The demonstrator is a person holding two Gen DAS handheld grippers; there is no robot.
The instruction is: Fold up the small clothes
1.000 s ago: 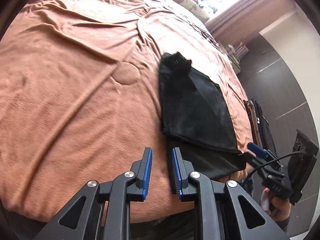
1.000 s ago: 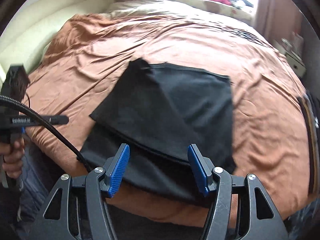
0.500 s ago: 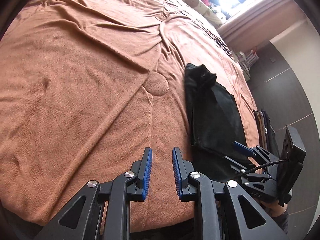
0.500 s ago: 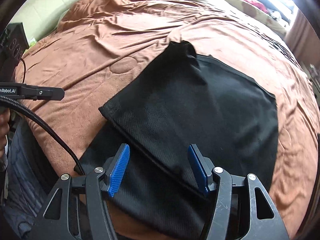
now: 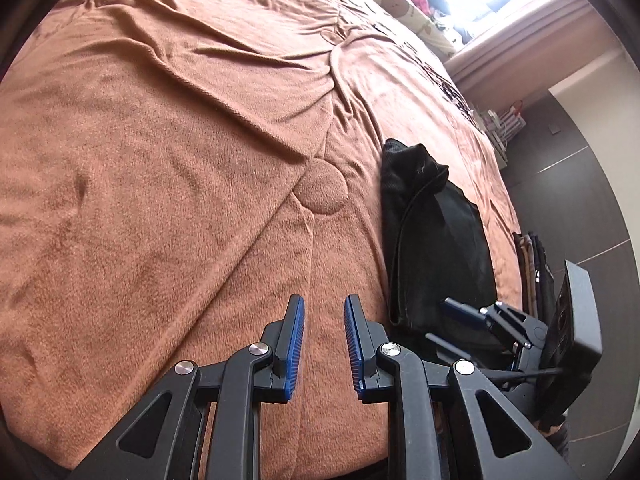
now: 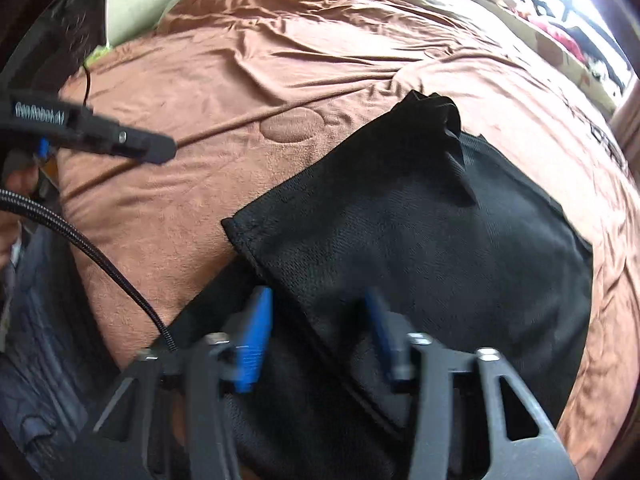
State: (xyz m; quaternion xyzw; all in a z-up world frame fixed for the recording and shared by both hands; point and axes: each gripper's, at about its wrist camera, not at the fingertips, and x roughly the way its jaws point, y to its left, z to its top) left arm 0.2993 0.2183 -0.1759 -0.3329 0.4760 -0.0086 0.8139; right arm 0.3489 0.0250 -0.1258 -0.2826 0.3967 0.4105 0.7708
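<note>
A black garment [image 6: 420, 232] lies folded on the brown blanket, its top layer ending in a hemmed edge above a lower layer near the bed's front. My right gripper [image 6: 318, 296] is open and low over that near edge, its blue pads [image 6: 256, 340] straddling the hem and blurred by motion. In the left wrist view the same garment [image 5: 436, 248] lies to the right, with the right gripper [image 5: 452, 324] at its near end. My left gripper [image 5: 324, 308] hovers over bare blanket left of the garment, its pads a narrow gap apart with nothing between them.
The brown blanket [image 5: 160, 160] covers the bed, with wrinkles and a round embossed patch [image 5: 322, 192]. A braided cable [image 6: 100, 256] runs from the left gripper [image 6: 120, 140]. Dark floor tiles [image 5: 592, 216] and a stack of clothes [image 5: 532, 264] lie beyond the bed's right edge.
The left gripper has swung left, away from the garment, over bare blanket. The right gripper has dropped closer to the garment's near hem, and its fingers look slightly narrower.
</note>
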